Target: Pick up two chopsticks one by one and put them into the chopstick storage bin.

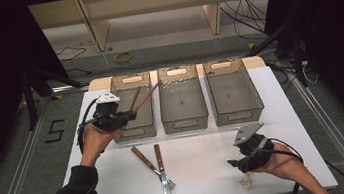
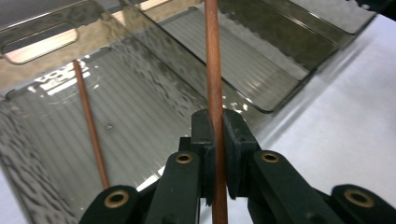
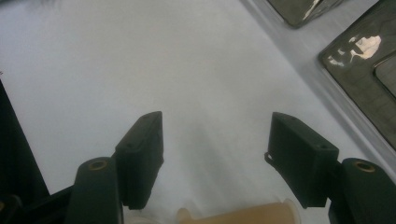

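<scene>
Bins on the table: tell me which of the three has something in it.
The left bin, beside the left gripper. A brown chopstick already lies in it, and the gripper holds a second chopstick over it. The middle bin and right bin look empty.

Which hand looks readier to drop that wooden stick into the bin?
Left. The left gripper is already shut on a chopstick over the leftmost bin, where another chopstick lies. The right gripper is open over the white table, far from the bins.

Left gripper [image 2: 218, 154] clamped on a brown chopstick [image 2: 214, 70], over a smoky clear bin [image 2: 140, 100], second chopstick [image 2: 89, 123] lying inside
</scene>
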`<state>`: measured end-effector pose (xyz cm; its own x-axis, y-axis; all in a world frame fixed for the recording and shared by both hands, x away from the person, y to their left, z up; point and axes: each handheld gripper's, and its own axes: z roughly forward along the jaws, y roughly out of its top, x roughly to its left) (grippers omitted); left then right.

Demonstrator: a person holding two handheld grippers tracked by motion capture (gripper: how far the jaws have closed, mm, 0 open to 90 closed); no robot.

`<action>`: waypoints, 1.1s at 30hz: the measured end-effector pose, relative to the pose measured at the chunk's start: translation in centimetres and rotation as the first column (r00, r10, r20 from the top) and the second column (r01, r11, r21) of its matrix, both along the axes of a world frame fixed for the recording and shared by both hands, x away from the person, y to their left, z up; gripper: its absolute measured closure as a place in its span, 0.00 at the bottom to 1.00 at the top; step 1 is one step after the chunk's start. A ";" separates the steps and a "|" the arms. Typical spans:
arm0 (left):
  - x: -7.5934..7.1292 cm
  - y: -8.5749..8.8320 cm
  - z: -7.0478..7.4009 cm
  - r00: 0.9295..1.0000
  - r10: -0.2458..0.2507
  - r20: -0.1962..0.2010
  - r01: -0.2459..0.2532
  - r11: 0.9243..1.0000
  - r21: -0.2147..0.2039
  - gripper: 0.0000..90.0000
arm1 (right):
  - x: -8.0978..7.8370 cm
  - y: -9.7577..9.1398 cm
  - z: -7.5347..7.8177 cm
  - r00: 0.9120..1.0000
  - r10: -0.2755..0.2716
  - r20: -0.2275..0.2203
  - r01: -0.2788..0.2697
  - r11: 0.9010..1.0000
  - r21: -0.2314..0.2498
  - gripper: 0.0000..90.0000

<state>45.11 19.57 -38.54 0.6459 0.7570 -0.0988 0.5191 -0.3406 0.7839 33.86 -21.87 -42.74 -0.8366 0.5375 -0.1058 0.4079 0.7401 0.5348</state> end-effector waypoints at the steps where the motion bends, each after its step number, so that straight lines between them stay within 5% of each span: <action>1: 0.3 0.1 0.0 1.000 0.008 -0.004 -0.008 1.000 0.003 0.93 | 0.0 0.0 -0.1 1.000 0.002 0.001 -0.002 1.000 -0.002 0.41; 17: 4.3 2.6 -1.3 0.985 0.158 -0.062 -0.157 0.987 0.020 0.93 | -0.1 -0.2 -0.4 1.000 0.001 -0.019 -0.001 1.000 -0.002 0.40; 33: 6.6 2.5 -2.5 0.969 0.221 -0.109 -0.220 0.975 0.015 0.93 | -0.1 -0.2 -0.5 1.000 0.008 -0.026 -0.008 1.000 0.002 0.40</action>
<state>51.73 22.07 -41.09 0.4485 0.8799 -0.1568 0.6639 -0.2105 0.7176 33.72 -22.08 -43.24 -0.8433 0.5310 -0.0833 0.4156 0.7424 0.5255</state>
